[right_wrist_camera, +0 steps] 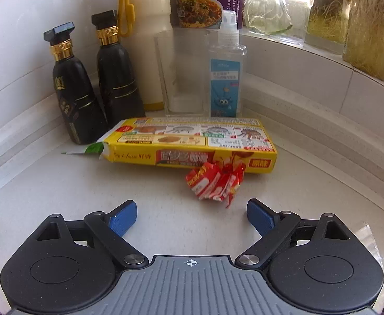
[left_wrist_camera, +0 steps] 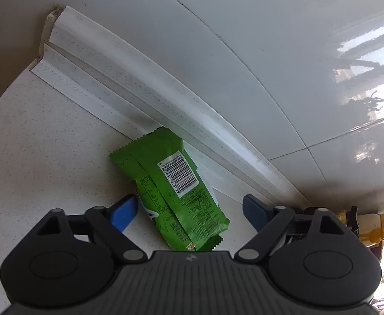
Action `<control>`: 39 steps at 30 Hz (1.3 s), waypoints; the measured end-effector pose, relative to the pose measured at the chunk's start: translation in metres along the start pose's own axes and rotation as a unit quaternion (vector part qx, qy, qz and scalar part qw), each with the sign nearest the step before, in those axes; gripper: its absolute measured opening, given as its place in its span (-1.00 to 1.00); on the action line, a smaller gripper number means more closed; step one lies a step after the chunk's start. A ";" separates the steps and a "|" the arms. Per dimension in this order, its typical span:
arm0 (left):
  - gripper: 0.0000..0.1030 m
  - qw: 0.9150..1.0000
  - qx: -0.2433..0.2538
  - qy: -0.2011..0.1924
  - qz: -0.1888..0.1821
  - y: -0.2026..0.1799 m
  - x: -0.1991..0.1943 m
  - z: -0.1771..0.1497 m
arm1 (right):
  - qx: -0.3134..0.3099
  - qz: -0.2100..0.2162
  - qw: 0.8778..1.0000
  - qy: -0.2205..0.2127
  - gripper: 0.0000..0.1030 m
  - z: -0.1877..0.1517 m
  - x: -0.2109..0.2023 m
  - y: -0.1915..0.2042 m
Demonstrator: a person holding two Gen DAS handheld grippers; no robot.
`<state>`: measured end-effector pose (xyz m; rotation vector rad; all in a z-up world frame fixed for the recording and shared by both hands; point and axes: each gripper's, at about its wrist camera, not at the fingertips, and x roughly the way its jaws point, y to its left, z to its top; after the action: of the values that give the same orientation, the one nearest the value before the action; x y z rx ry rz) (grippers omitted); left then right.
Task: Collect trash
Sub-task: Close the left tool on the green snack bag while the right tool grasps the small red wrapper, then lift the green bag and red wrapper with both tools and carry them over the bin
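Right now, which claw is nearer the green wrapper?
Left. The left claw is open with the green wrapper lying between its fingertips. The right claw faces the red packets; only a green sliver shows at that view's far-left edge.

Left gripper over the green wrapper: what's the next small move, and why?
Probably close the left gripper on the green wrapper. Its jaws stand open with the wrapper lying flat on the counter between the blue pads, so nothing is gripped yet. It may need a slight descent first.
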<state>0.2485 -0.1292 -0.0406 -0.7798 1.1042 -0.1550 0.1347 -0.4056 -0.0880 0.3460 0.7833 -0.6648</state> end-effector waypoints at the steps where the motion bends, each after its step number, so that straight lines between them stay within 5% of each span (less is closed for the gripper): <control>1: 0.53 1.000 0.000 0.000 0.002 0.000 0.000 0.000 | 0.001 -0.002 1.000 -0.002 0.79 0.001 0.001 0.000; 11: 0.07 1.000 -0.013 0.007 0.025 0.003 -0.001 0.006 | 0.003 -0.018 1.000 -0.019 0.56 0.006 0.006 0.003; 19: -0.28 0.999 -0.039 0.012 0.021 0.015 -0.003 0.008 | 0.015 -0.031 0.999 -0.035 -0.27 0.007 0.002 -0.002; 22: -0.47 0.999 -0.039 0.009 0.014 0.020 -0.006 0.008 | 0.016 -0.025 0.999 -0.043 -0.41 0.007 -0.001 -0.004; 24: -0.70 0.999 -0.031 0.008 0.012 0.018 -0.007 0.006 | 0.012 -0.025 0.999 -0.044 -0.45 0.006 -0.003 -0.004; 28: -0.82 1.000 -0.023 0.011 0.006 0.021 -0.010 0.007 | 0.014 -0.024 0.999 -0.045 -0.49 0.004 -0.005 -0.005; 39: -0.88 1.000 0.001 0.021 -0.007 0.022 -0.041 0.013 | 0.024 -0.005 0.999 -0.046 -0.49 0.002 -0.027 -0.002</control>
<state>0.2342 -0.0872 -0.0215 -0.7867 1.1379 -0.1845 0.1204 -0.3965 -0.0663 0.3532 0.6823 -0.7060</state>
